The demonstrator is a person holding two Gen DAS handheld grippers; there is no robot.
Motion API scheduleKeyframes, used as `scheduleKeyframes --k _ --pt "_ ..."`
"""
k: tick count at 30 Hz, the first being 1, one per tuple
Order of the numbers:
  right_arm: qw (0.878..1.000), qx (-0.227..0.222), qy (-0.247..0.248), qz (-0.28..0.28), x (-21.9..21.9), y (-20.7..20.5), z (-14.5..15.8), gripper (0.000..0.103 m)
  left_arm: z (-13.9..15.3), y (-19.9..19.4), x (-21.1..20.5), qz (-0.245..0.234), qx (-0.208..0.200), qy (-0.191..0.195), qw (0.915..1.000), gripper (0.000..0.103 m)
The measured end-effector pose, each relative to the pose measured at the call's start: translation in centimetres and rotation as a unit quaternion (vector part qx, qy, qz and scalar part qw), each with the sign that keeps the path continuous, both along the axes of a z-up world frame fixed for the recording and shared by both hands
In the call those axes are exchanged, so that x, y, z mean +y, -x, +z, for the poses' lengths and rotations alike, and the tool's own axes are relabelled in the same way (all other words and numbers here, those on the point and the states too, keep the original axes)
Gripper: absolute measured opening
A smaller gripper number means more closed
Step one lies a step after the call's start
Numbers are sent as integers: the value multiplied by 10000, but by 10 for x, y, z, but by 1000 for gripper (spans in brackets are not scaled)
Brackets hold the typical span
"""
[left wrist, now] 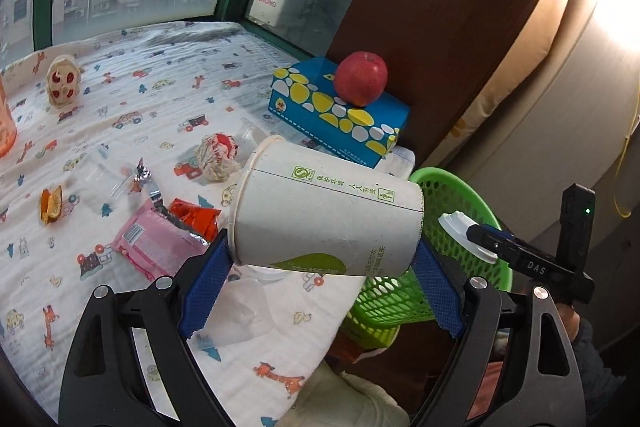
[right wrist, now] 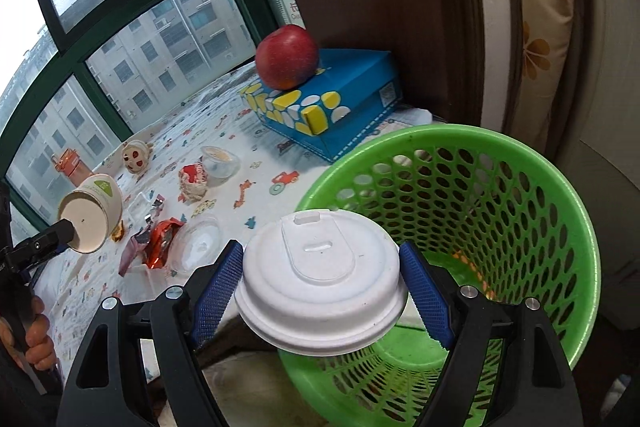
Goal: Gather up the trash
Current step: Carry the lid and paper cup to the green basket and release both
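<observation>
Here the left gripper is clamped on a white paper cup, which lies sideways between the blue pads with its mouth turned to the left. The right gripper is clamped on a white plastic lid, held over the near rim of the green basket.

Only the right wrist view looks down into the basket (it shows the mesh wall and something orange at the bottom, too small to name). The left wrist view shows more of the cloth-covered desk: a crumpled paper ball, a pink wrapper and an orange wrapper just beside it. A red apple rests on a blue tissue box.
</observation>
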State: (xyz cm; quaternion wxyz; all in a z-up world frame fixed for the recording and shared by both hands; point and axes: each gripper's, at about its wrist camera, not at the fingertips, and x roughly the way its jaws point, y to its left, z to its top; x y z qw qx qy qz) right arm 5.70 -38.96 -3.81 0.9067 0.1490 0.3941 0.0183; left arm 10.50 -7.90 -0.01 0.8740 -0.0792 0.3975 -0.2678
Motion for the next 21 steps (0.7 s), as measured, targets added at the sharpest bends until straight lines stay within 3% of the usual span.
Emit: scheduleKeyframes --k 5,13,16,21 --pt "9993 151 111 -331 -30 7 -13 77 8 3 -46 -264 -303 -404 9984 85" --pt "9978 317 124 -566 -58 8 -31 78 12 5 -103 -610 -515 -741 9941 85" --pt "9976 303 33 -627 -64 13 -35 85 10 6 -121 -704 -627 -950 9910 85" --pt "9969 269 -26 -745 -75 26 -34 85 1 10 -150 -895 -782 -1327 9840 85"
